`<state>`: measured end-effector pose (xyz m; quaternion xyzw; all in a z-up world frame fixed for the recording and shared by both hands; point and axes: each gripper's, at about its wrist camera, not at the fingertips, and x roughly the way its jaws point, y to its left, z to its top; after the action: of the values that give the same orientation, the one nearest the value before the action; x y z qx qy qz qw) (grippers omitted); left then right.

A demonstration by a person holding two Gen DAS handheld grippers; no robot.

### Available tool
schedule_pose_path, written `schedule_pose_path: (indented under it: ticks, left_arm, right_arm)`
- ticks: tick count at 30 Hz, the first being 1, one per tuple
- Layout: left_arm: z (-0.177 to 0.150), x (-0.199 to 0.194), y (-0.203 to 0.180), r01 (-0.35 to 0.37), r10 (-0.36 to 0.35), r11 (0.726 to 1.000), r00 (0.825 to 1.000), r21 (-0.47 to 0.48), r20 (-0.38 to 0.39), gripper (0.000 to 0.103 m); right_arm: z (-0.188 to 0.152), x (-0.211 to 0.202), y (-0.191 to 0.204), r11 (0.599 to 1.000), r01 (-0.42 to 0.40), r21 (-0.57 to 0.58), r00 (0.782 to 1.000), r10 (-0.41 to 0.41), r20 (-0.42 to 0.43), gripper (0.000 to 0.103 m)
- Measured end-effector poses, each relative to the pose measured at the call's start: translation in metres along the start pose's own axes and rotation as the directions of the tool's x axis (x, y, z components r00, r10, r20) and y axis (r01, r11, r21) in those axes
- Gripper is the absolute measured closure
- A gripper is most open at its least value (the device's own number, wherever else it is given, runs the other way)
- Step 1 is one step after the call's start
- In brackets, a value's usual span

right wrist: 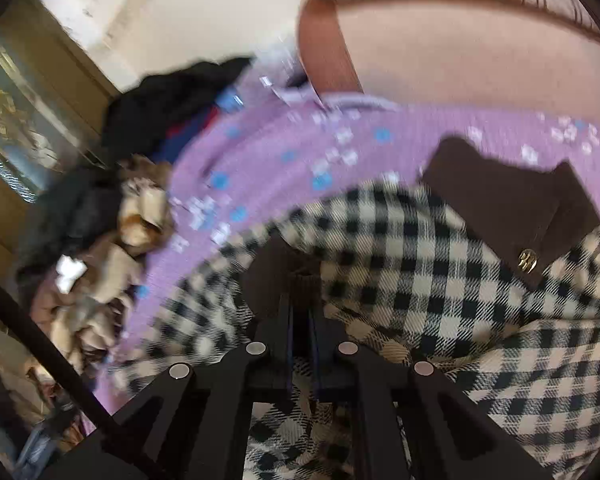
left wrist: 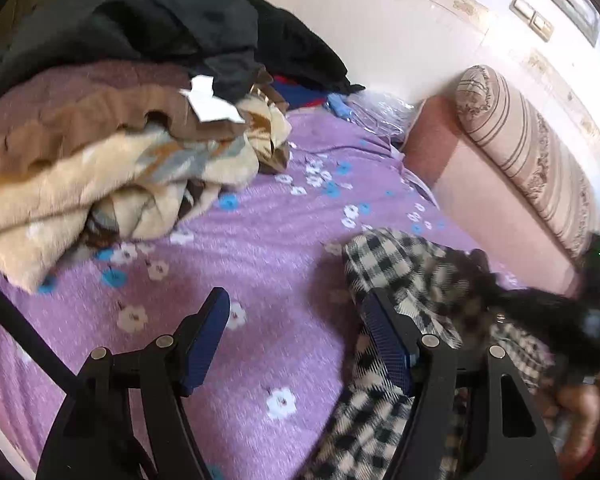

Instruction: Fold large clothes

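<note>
A black-and-cream checked garment (right wrist: 440,280) with a brown collar (right wrist: 500,200) lies rumpled on the purple flowered bedsheet (right wrist: 268,152). My right gripper (right wrist: 300,312) is shut, its fingers pressed together on a brown ribbed cuff (right wrist: 304,280) of that garment. In the left wrist view the checked garment (left wrist: 396,260) lies at the right. My left gripper (left wrist: 298,336) is open over the bedsheet (left wrist: 260,248), with only sheet between its blue pads (left wrist: 206,340). Its right finger overlaps the garment's edge. A dark blurred shape (left wrist: 548,312) sits on the garment at the far right.
A heap of beige and brown blankets (left wrist: 112,160) topped with dark clothes (left wrist: 148,28) fills the bed's left side. A pink padded headboard (left wrist: 480,188) with a striped bolster (left wrist: 516,140) runs along the right. A clear plastic bag (left wrist: 380,114) lies by the wall.
</note>
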<state>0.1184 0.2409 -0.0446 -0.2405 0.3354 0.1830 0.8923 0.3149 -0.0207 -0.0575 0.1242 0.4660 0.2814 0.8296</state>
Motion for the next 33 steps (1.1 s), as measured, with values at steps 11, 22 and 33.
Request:
schedule_pose_path:
  ticks: [11,22,33]
  left_arm:
    - [-0.015,0.018,-0.048,0.025,-0.021,0.993,0.999,0.113,-0.029,0.034]
    - [-0.036,0.033,-0.108,0.092,-0.084,0.964,0.996,0.249,-0.044,0.024]
    - [-0.072,0.003,-0.133,0.018,-0.02,0.904,1.0,0.427,-0.001,0.024]
  right_arm:
    - [-0.035,-0.133,-0.137,0.885,0.438,0.158,0.886,-0.455,0.091,0.092]
    - [-0.109,-0.186,-0.19,0.896,0.351,0.273,0.92,-0.385,0.08,0.063]
    - [-0.162,-0.216,-0.152,0.883,0.432,0.182,0.89,-0.45,0.072,0.055]
